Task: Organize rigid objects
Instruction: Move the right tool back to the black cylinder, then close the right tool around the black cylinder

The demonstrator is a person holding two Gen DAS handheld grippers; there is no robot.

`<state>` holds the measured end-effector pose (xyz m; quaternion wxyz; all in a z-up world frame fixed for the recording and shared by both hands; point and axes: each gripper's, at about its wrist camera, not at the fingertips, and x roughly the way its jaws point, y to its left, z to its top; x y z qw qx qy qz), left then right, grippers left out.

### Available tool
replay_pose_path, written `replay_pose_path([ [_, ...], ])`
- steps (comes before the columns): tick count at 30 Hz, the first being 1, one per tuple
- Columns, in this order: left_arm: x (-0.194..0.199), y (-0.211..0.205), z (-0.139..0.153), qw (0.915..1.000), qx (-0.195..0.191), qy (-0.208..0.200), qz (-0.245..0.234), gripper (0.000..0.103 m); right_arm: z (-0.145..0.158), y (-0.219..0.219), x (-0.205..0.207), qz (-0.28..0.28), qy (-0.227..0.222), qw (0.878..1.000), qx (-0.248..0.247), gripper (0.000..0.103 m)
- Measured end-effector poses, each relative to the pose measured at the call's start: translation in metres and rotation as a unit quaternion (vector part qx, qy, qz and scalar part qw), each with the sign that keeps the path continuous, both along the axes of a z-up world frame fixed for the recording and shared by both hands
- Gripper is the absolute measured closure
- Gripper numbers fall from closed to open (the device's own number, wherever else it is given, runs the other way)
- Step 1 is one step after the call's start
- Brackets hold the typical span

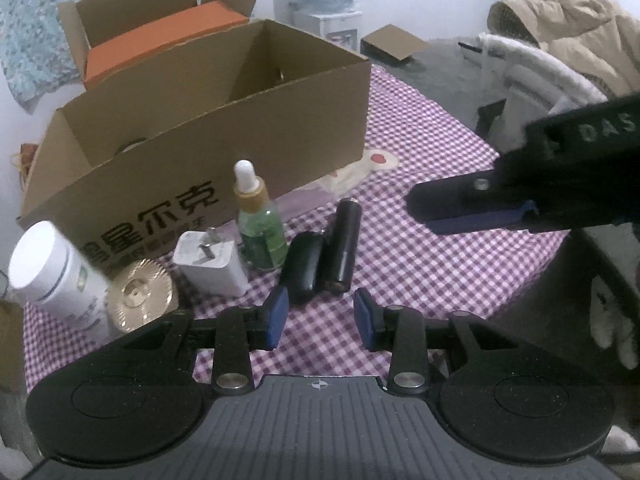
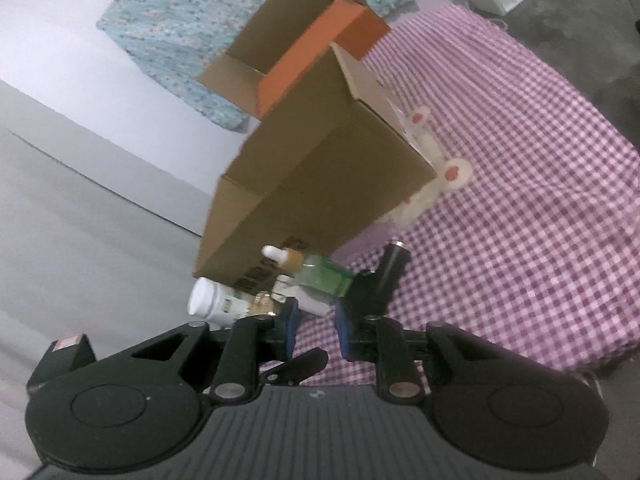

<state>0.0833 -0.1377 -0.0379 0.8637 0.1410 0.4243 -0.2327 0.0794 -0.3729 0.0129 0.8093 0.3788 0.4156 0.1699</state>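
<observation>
On the purple checked cloth, a row of items lies in front of a large open cardboard box [image 1: 224,128]: a white bottle [image 1: 56,276], a gold ridged disc [image 1: 138,300], a white charger plug [image 1: 212,264], a green dropper bottle [image 1: 260,232], a black oval case [image 1: 304,266] and a black cylinder [image 1: 344,248]. My left gripper [image 1: 322,316] hovers open just short of the oval case and cylinder, nothing between its blue pads. My right gripper [image 2: 316,322] is open by a narrow gap, empty, aimed toward the dropper bottle [image 2: 324,278] and cylinder [image 2: 394,264]. It also shows at the right of the left wrist view [image 1: 428,212].
Behind the big box [image 2: 320,168] sits a second open carton holding an orange box [image 1: 160,36]. A white chair with a beige coat [image 1: 560,48] stands right of the table. The cloth [image 2: 520,200] stretches to the right. A water dispenser [image 1: 328,8] stands at the back.
</observation>
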Motion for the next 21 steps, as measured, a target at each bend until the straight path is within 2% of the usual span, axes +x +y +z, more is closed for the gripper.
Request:
replay_pose_path([
  [2,0.003,-0.006,-0.005,1.0,0.002,0.004,-0.003,0.067,-0.008,0.001,0.007,-0.002,0.011,1.0,-0.007,0.067],
  [4,0.006,-0.01,-0.009,1.0,0.005,0.007,-0.004,0.068,-0.015,0.001,0.015,-0.005,0.018,1.0,-0.015,0.064],
  [15,0.019,-0.02,-0.02,0.9997,0.012,0.019,-0.011,0.072,-0.025,0.019,0.056,-0.016,0.019,0.992,-0.125,0.064],
  [21,0.024,-0.017,-0.023,0.9996,0.009,0.026,-0.006,0.074,-0.036,0.027,0.068,-0.008,0.027,0.989,-0.142,0.065],
])
